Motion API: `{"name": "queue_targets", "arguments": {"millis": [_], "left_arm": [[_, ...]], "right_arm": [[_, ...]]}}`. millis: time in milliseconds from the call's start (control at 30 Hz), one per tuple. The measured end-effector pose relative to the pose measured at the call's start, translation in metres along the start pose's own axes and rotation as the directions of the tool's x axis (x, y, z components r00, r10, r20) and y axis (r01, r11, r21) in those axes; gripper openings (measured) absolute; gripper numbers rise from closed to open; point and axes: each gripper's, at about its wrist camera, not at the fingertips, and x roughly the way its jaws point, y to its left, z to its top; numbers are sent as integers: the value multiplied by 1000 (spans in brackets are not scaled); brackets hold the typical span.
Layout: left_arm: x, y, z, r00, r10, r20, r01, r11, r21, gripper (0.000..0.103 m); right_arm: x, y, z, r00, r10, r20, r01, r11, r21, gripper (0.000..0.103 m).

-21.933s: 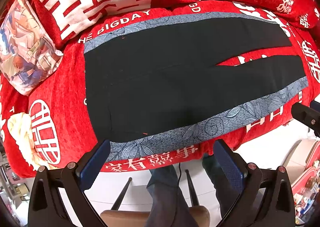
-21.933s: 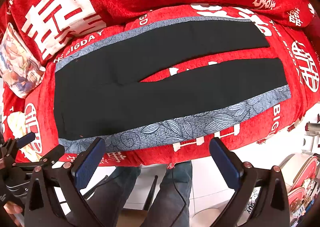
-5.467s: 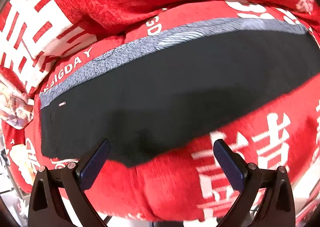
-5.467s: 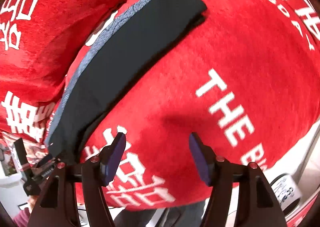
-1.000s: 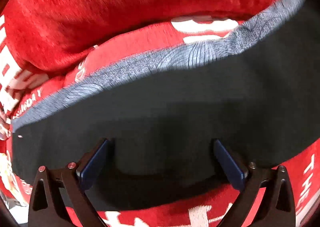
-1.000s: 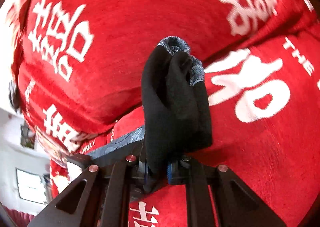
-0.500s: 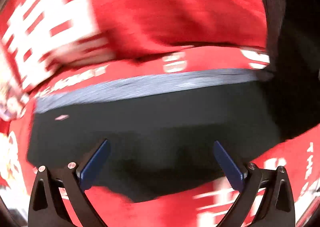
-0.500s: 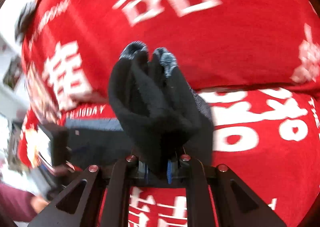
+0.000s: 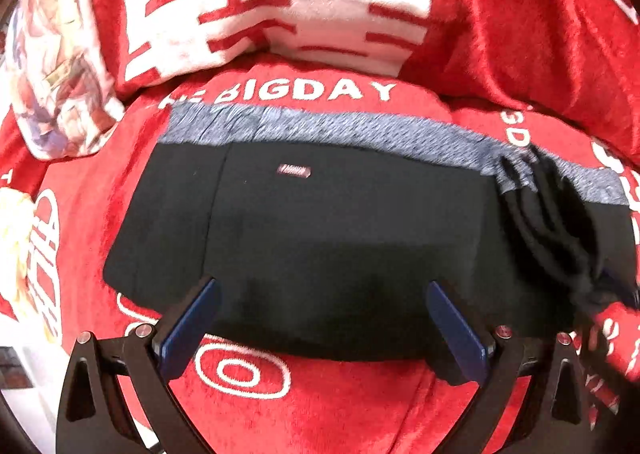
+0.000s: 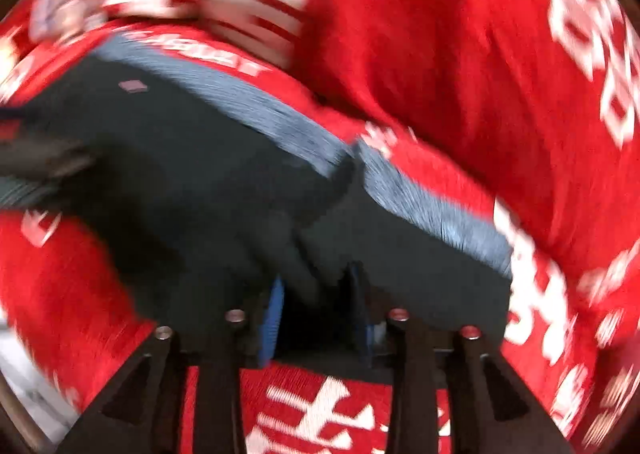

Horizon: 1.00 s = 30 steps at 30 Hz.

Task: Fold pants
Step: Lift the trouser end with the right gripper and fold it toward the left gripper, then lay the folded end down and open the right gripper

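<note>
Pants [image 9: 320, 230], black with a grey patterned side band, lie folded on a sofa draped in a red cover [image 9: 340, 406] with white lettering. At far left, a printed cushion [image 9: 56, 66] leans against the backrest. Left gripper [image 9: 320, 318] hovers above the near edge of the fabric, its blue pads spread wide with nothing pinched. At right, right gripper [image 10: 316, 306] has its jaws opening, with a bunched black fold of cloth between its pads; that view is motion-blurred.
</note>
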Motion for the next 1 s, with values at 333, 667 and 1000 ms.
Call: {"name": "queue_targets", "arguments": {"millis": [333,667,1000], "left_arm": [[-14,-85,25,957,-287,-51,291,939,182,103],[33,-138,33,899,-386,-209,417,900,129,60],[15,-138,13,913,-360,-192,393,903,173,45]], "right_arm": [[29,-168,-100,796,542,268,-482,302,822,47],[70,-195,-155,726,544,420,-506,8,863,47],[54,-203,-139,750,543,378,-498,87,863,5]]}}
